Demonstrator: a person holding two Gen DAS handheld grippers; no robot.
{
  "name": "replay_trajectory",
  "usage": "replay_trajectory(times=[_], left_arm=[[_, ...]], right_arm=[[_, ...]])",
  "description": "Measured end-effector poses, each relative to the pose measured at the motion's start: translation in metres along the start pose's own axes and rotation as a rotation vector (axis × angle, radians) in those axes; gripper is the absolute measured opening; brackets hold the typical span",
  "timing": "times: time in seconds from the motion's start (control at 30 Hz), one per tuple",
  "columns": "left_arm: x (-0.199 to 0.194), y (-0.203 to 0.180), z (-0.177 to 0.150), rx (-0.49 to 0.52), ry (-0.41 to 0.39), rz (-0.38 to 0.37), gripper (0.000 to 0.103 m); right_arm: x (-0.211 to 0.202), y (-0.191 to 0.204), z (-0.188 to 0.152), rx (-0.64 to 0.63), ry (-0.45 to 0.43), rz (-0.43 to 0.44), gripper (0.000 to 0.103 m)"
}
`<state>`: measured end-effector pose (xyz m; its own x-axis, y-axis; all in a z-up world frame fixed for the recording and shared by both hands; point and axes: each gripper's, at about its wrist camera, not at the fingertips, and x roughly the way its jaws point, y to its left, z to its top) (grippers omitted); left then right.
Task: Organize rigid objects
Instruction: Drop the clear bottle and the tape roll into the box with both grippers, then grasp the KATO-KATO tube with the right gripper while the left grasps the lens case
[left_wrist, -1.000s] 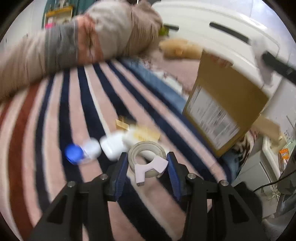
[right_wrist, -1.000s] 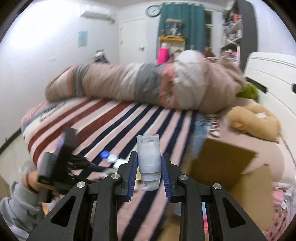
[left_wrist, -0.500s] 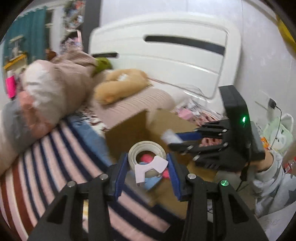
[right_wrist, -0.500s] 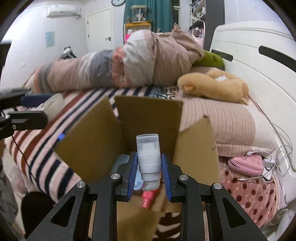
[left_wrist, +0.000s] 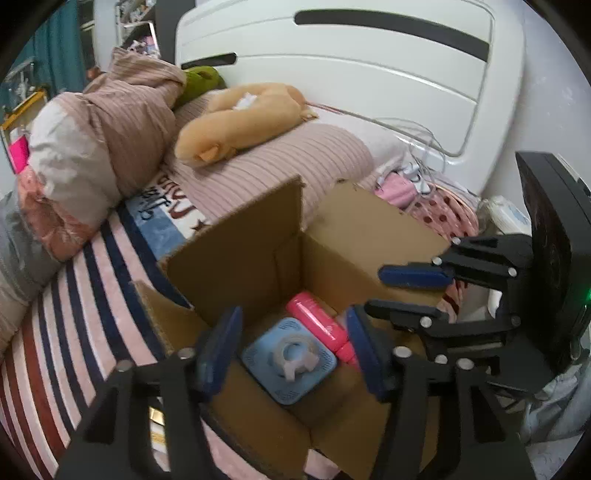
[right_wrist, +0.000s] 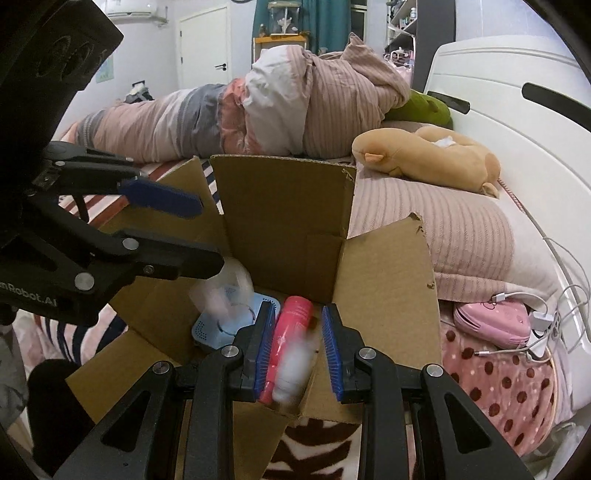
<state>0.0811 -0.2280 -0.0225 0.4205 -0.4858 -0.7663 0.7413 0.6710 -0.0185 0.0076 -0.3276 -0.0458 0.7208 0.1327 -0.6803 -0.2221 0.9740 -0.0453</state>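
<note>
Striped bedding (left_wrist: 74, 314) fills the lower left of our left wrist view, under an open cardboard box (left_wrist: 251, 251). Our left gripper (left_wrist: 291, 350) hangs over it at lower centre, jaws apart and empty; the tape roll (left_wrist: 295, 354) lies below on a blue square device (left_wrist: 288, 369), beside a pink tube (left_wrist: 317, 321). Our right gripper (right_wrist: 295, 350) is likewise spread, and between its pads a white bottle (right_wrist: 291, 369) shows blurred (touching neither pad, as far as we can tell). A tan plush toy (right_wrist: 424, 158) lies at upper right.
</note>
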Motion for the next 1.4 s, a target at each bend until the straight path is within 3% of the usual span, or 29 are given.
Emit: replay_trajectory(times=[0.23, 0.37, 0.47, 0.67, 0.83, 1.0, 1.23, 1.4], left_arm=[[-0.046, 0.030, -0.007, -0.091, -0.090, 0.008, 0.059], [-0.095, 0.067, -0.023, -0.137, -0.154, 0.103, 0.062], [-0.133, 0.100, -0.046, -0.167, -0.185, 0.196, 0.070], [-0.163, 0.171, -0.114, -0.289, -0.164, 0.294, 0.072], [-0.138, 0.209, -0.171, -0.346, -0.106, 0.301, 0.078], [-0.082, 0.237, -0.214, -0.381, -0.038, 0.226, 0.078], [-0.010, 0.240, -0.228, -0.350, 0.004, 0.132, 0.078], [0.014, 0.238, -0.224, -0.335, 0.009, 0.080, 0.077]], right_arm=[[-0.014, 0.012, 0.009, -0.007, -0.028, 0.015, 0.022], [-0.031, 0.039, 0.024, -0.035, -0.083, 0.098, 0.022], [-0.038, 0.077, 0.037, -0.086, -0.120, 0.188, 0.026], [-0.014, 0.171, 0.052, -0.205, -0.086, 0.360, 0.031], [0.048, 0.220, 0.050, -0.195, 0.047, 0.397, 0.033], [0.108, 0.228, 0.034, -0.178, 0.149, 0.285, 0.039], [0.164, 0.207, 0.018, -0.123, 0.258, 0.218, 0.039], [0.176, 0.202, 0.019, -0.123, 0.258, 0.233, 0.039]])
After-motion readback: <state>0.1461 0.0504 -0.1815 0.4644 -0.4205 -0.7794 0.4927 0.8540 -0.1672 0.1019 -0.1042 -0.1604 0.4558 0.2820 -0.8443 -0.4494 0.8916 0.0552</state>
